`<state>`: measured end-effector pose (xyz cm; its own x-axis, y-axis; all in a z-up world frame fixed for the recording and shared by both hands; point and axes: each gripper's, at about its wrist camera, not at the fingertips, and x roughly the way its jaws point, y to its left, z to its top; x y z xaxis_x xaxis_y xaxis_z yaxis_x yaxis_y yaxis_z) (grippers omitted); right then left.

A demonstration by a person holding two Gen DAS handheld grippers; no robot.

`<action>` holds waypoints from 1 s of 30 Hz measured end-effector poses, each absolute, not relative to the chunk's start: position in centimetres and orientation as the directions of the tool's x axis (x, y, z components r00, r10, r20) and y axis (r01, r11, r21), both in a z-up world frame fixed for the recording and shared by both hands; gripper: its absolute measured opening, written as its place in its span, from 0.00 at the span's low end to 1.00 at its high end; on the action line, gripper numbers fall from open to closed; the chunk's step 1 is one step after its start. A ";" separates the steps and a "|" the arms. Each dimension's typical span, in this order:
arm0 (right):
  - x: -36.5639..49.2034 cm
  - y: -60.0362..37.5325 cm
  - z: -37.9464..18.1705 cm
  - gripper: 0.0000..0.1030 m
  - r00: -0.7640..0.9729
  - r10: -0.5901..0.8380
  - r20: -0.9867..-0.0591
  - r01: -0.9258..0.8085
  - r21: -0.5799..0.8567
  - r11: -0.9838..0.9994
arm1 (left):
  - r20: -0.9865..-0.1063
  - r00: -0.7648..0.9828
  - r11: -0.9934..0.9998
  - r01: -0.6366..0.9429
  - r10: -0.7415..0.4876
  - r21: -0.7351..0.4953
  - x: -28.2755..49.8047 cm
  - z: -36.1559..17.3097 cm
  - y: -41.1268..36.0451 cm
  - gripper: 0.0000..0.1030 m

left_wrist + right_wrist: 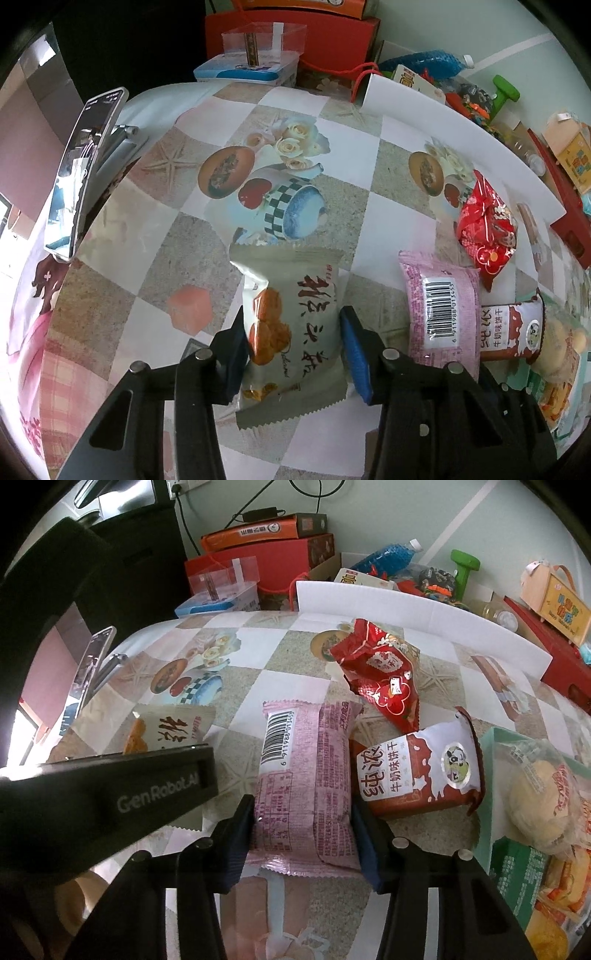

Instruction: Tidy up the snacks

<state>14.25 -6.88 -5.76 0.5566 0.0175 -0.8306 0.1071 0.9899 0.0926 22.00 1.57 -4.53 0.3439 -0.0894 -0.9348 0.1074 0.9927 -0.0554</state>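
My left gripper point(293, 328) has its jaws against both sides of a beige pastry packet point(291, 325) with brown lettering that lies on the patterned tablecloth. My right gripper point(304, 819) grips a pink packet point(304, 775) with a barcode. The pink packet also shows in the left wrist view point(441, 314). A brown-and-white milk biscuit pack point(417, 771) lies right of it. A red foil snack bag point(384, 672) lies behind. The left gripper's body point(110, 797) crosses the right wrist view, over the beige packet point(173, 727).
A green box point(517, 867) with wrapped buns stands at the right. A white cardboard wall point(406, 605) runs along the back, with toys, a blue bottle point(388, 555) and red boxes behind. A phone on a stand point(85, 166) is at the left.
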 end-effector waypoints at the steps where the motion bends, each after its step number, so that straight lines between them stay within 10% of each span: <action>1: 14.2 -6.9 -5.7 0.50 0.556 0.018 -0.831 0.107 0.093 0.990 | -0.935 0.342 0.993 0.106 -0.089 -0.056 21.9 -4.5 1.6 0.47; 30: 9.1 -8.4 -1.9 0.46 0.613 0.087 -0.785 0.158 0.229 0.960 | -0.905 0.406 0.990 0.097 -0.130 -0.099 17.0 -0.3 4.1 0.46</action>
